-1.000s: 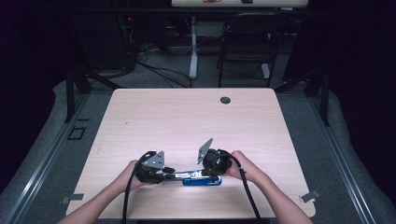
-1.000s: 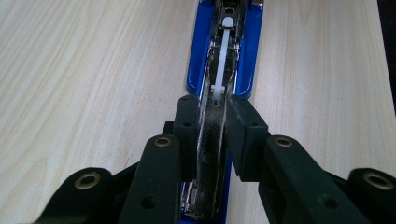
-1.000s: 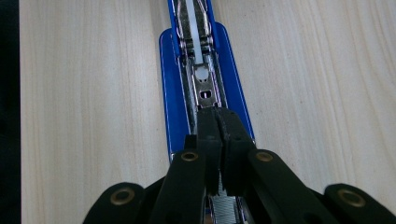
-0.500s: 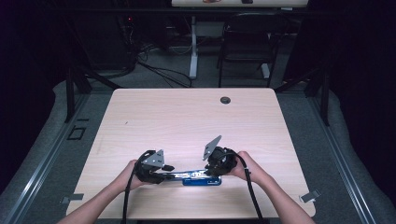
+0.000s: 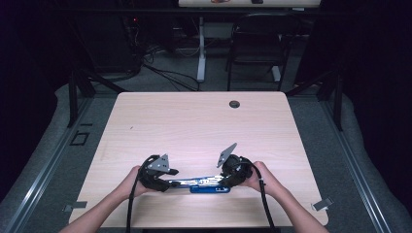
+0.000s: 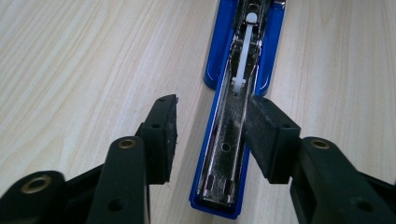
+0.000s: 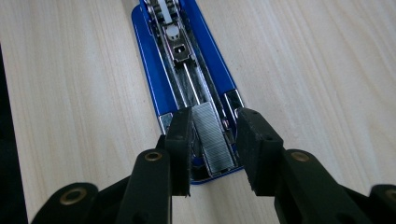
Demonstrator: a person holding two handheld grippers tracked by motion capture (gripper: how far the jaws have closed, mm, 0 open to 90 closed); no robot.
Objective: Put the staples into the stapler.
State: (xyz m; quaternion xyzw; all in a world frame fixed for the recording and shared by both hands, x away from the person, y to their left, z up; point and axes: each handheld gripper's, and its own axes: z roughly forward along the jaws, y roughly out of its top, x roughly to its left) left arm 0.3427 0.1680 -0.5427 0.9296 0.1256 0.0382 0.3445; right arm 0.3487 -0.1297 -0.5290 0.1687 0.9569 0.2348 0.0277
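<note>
A blue stapler (image 5: 201, 185) lies swung open flat near the table's front edge, its metal insides facing up. My left gripper (image 5: 176, 183) is at its left end and my right gripper (image 5: 219, 180) at its right end, each held in a hand. In the left gripper view the stapler's arm (image 6: 226, 154) lies between my jaws (image 6: 212, 126); the left pad (image 6: 164, 133) stands apart from it. In the right gripper view my jaws (image 7: 217, 135) straddle the magazine end, where a strip of staples (image 7: 212, 133) lies. Both pairs of jaws have just been opening and press on nothing.
The light wood table (image 5: 194, 126) has a black grommet hole (image 5: 234, 104) near its far edge. Beyond the table stand a dark chair (image 5: 255, 43) and a white desk leg (image 5: 200, 48) among floor cables. Gripper cables trail off the front edge.
Both grippers' jaws have parted from the stapler's ends. The right gripper has drawn slightly to the right. The left hand has stayed put.
</note>
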